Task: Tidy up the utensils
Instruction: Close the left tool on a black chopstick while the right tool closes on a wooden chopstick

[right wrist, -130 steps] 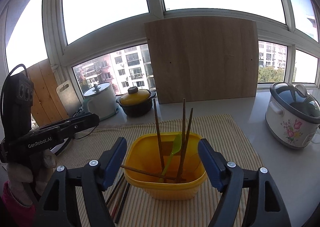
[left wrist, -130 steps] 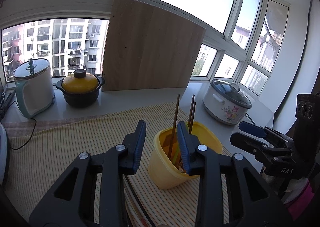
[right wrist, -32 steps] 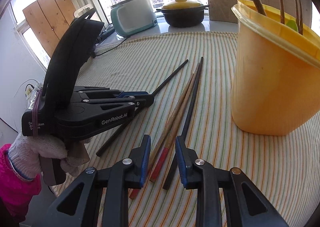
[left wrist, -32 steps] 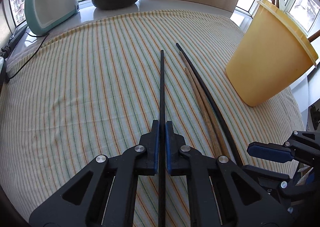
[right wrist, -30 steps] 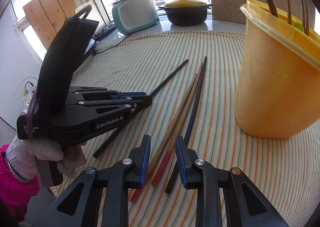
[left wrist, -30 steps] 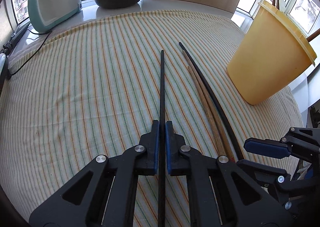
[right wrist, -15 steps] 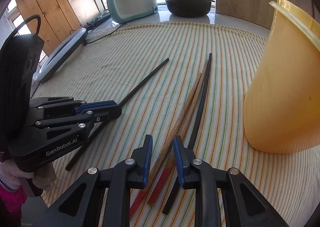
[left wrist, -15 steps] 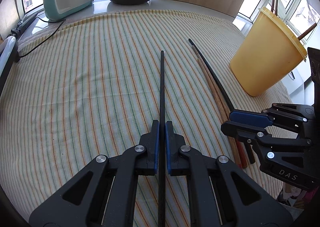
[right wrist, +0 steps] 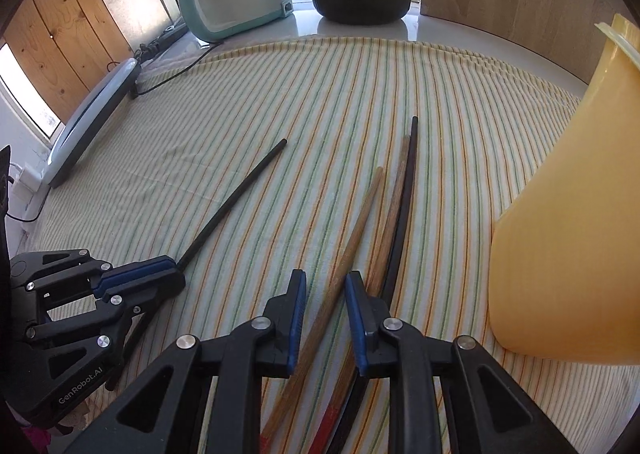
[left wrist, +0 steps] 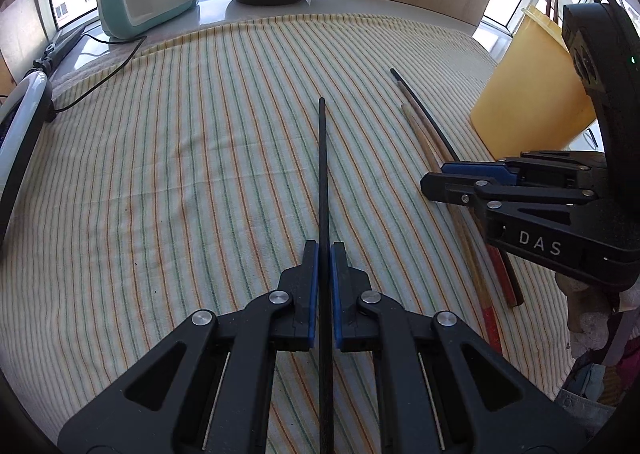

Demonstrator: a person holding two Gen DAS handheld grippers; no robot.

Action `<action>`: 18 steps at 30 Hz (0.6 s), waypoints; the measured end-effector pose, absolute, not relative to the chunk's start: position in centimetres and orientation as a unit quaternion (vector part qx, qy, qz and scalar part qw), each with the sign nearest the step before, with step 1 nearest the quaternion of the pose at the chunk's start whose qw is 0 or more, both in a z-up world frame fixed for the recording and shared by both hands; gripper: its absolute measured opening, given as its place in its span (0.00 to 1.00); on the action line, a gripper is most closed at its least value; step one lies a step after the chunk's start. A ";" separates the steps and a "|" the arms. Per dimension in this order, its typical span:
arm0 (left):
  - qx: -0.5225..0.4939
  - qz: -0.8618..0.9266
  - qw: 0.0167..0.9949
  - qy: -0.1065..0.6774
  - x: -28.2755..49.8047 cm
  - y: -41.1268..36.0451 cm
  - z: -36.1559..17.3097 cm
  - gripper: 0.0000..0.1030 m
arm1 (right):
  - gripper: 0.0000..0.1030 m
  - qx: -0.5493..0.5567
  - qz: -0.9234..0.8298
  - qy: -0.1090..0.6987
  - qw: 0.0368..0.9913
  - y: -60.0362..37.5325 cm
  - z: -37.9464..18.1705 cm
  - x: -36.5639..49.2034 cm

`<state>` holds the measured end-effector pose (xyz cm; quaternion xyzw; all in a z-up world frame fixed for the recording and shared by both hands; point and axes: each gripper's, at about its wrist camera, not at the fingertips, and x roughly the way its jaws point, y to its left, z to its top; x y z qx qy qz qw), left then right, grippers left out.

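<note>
Your left gripper [left wrist: 324, 254] is clamped on one black chopstick [left wrist: 323, 173]. Your right gripper [right wrist: 325, 290], jaws just narrowed, straddles a wooden chopstick [right wrist: 352, 230] without pinching it. Three chopsticks lie outside the yellow tub [right wrist: 568, 213].

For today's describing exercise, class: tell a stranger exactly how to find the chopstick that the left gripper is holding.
Start at the striped cloth that covers the counter in front of the window. To the left of the yellow tub lie three chopsticks bunched together; further left, one black chopstick lies alone. It is the only one clamped in the left gripper, apart from the rest.
</note>
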<state>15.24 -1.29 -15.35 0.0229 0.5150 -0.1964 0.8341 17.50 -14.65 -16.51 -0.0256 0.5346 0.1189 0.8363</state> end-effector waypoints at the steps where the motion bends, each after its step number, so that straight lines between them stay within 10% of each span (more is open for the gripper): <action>1: 0.026 -0.195 0.832 0.518 15.6 -1.4 -15.4 0.05 | 0.19 -0.027 0.116 0.535 0.836 -14.5 -16.5 17.9; 18: -0.036 -0.198 0.838 0.508 18.0 -0.3 -14.7 0.03 | 0.03 -0.010 0.133 0.523 0.842 -14.2 -15.8 18.1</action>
